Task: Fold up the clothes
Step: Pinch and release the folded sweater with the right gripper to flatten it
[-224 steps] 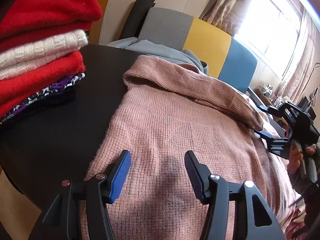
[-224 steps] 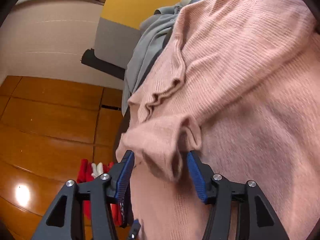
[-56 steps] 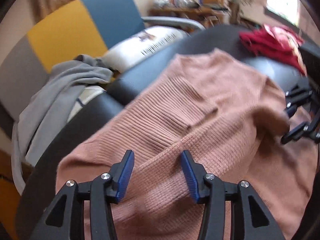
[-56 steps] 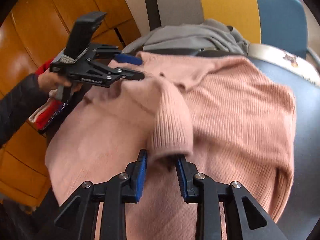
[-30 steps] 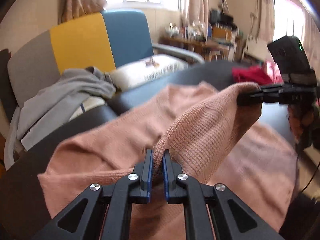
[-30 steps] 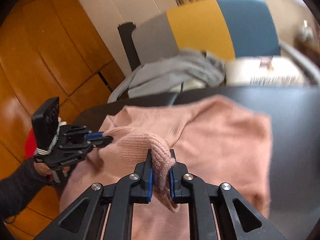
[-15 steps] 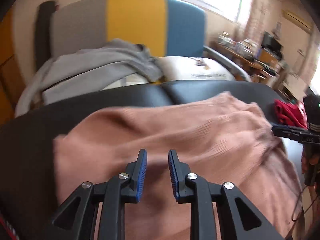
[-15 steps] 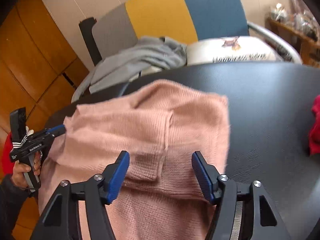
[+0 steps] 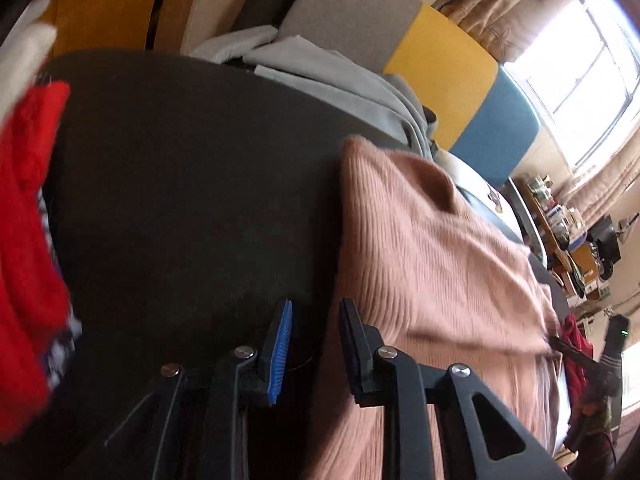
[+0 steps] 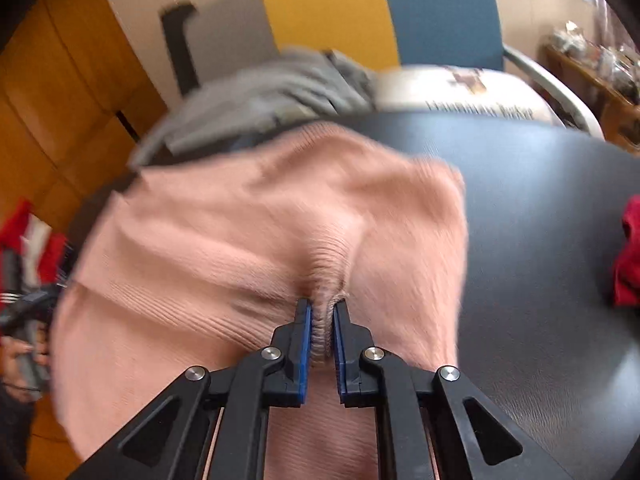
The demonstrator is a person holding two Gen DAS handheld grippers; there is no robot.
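A pink knitted sweater [image 9: 432, 264] lies partly folded on the black round table [image 9: 192, 184]. My left gripper [image 9: 314, 320] hovers over the bare table right beside the sweater's left edge. Its jaws are opening, with only dark tabletop between the blue pads. My right gripper [image 10: 320, 312] is shut on a pinched ridge of the pink sweater [image 10: 248, 232] near its front middle, and the knit bunches up between the pads. The right gripper also shows, blurred, at the far right of the left wrist view.
A stack of folded red and white clothes [image 9: 28, 208] stands at the table's left side. A grey garment [image 9: 328, 76] hangs over a grey, yellow and blue chair [image 10: 332, 12] behind the table. A red cloth [image 10: 628, 252] lies at the right edge, beside bare tabletop [image 10: 540, 240].
The right gripper, wide open half a second ago, has come down and closed on a fold of the sweater. The left gripper has let go, rolled and swung to the sweater's left edge.
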